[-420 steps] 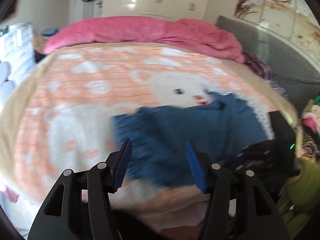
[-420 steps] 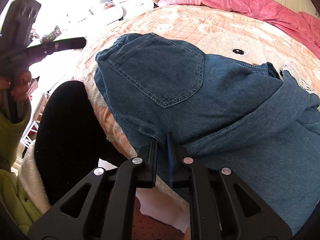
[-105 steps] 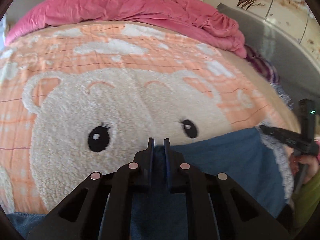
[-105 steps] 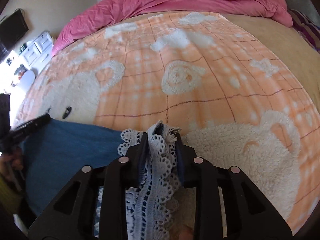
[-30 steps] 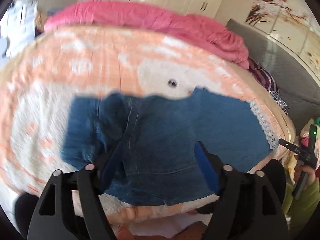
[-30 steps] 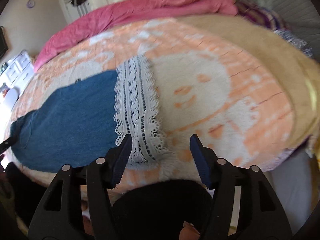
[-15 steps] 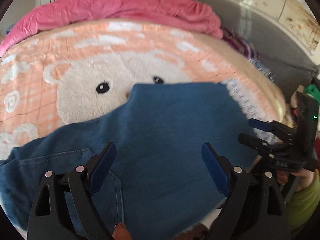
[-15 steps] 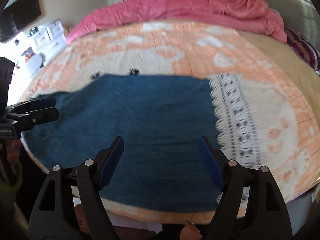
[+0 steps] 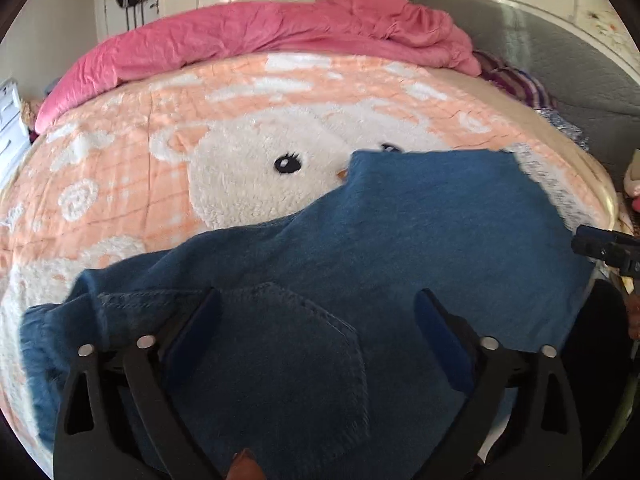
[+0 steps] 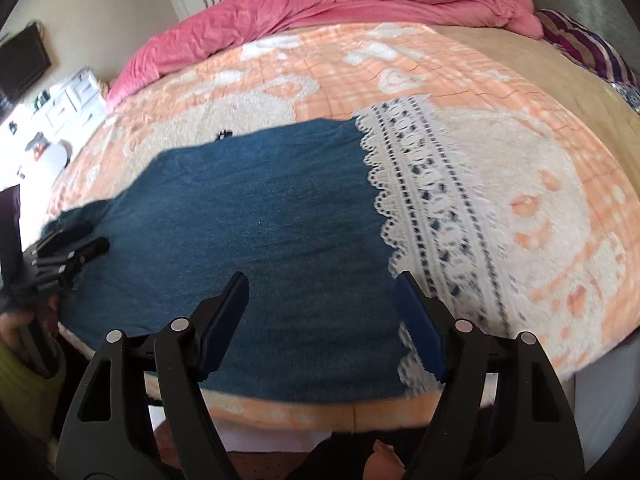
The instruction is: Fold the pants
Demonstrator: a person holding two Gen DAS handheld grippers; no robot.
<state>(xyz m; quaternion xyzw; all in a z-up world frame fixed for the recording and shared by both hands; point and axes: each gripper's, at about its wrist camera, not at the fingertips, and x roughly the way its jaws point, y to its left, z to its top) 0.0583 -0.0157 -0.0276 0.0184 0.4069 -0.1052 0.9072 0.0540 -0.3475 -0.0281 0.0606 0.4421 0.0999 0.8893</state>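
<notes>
Bedroom surroundings are seen in both views: a wide bed covered by an orange-and-white fleece blanket with a bear pattern [image 9: 248,168], a crumpled pink duvet [image 9: 256,36] heaped along its far side, and white cupboards behind. Dark blue denim pants with a white lace hem [image 10: 280,216] are laid flat along the near edge of the bed, the waist and a stitched back pocket [image 9: 288,344] to the left, the lace hem [image 10: 436,216] to the right. Such flattening is judged to serve as preparation for a fold.

Over the pocket the left gripper [image 9: 316,328] is held with its jaws spread wide and nothing between them. Near the hem the right gripper [image 10: 322,304] is likewise released and empty, probably placed for a lengthwise fold. Whether either gripper touches the cloth cannot be told. The near waist edge is cut off by the left gripper body, and the lace is blurred.
</notes>
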